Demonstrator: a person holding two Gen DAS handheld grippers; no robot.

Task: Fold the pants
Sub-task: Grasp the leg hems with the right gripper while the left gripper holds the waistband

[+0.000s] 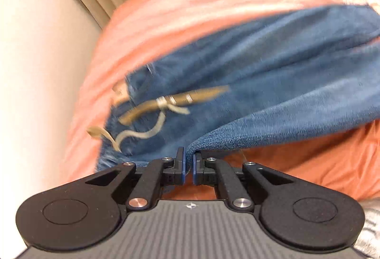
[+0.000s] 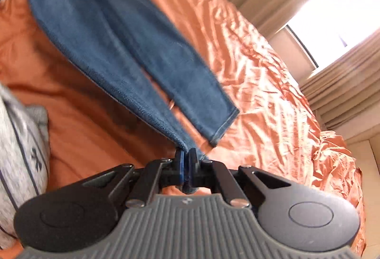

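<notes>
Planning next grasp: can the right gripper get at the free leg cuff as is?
Probably not yet. The right gripper is shut on the pants, so it must let go first. The cuff lies uncovered on the orange sheet just ahead, with nothing over it.

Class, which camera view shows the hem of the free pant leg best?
The right wrist view: the free leg's hem lies in full sight on the orange sheet. The left wrist view shows only the waistband drawstring end of the pants, no hem.

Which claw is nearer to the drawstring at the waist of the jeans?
Left. The left claw grips the jeans just below the drawstring. The right claw grips a leg end, far from the waist.
</notes>
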